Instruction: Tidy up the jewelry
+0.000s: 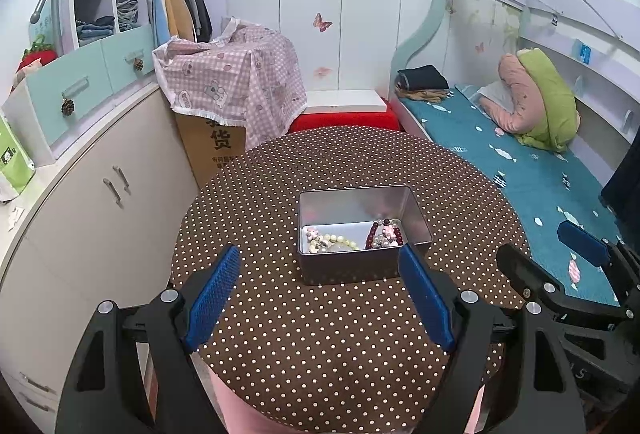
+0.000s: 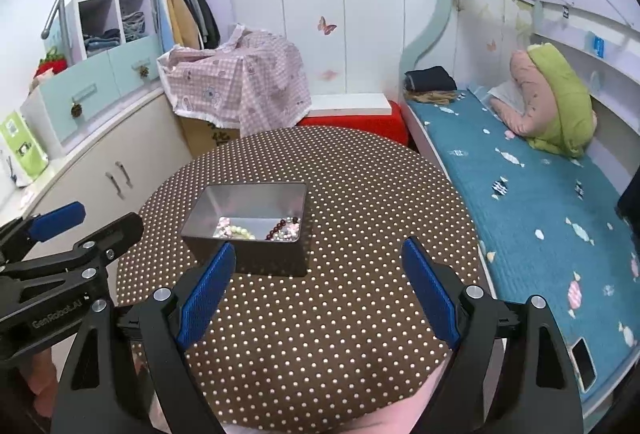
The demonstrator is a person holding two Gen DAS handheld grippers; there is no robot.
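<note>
An open metal tin (image 1: 320,266) stands on the round table with the brown polka-dot cloth (image 1: 320,334). Inside it lie a pale bead bracelet (image 1: 336,240) and a dark red bead bracelet (image 1: 374,232), with other small beads beside them. My left gripper (image 1: 320,262) is open and empty, just in front of the tin above the cloth. My right gripper (image 2: 318,254) is open and empty, to the right of the tin (image 2: 280,258). The tin's beads (image 2: 240,232) show in the right wrist view too. Each gripper appears at the edge of the other's view.
A bed with a teal cover (image 1: 540,193) runs along the right. A cabinet with drawers (image 1: 100,201) stands at the left. A cardboard box under a pink checked cloth (image 1: 240,81) and a red stool (image 1: 348,119) stand behind the table.
</note>
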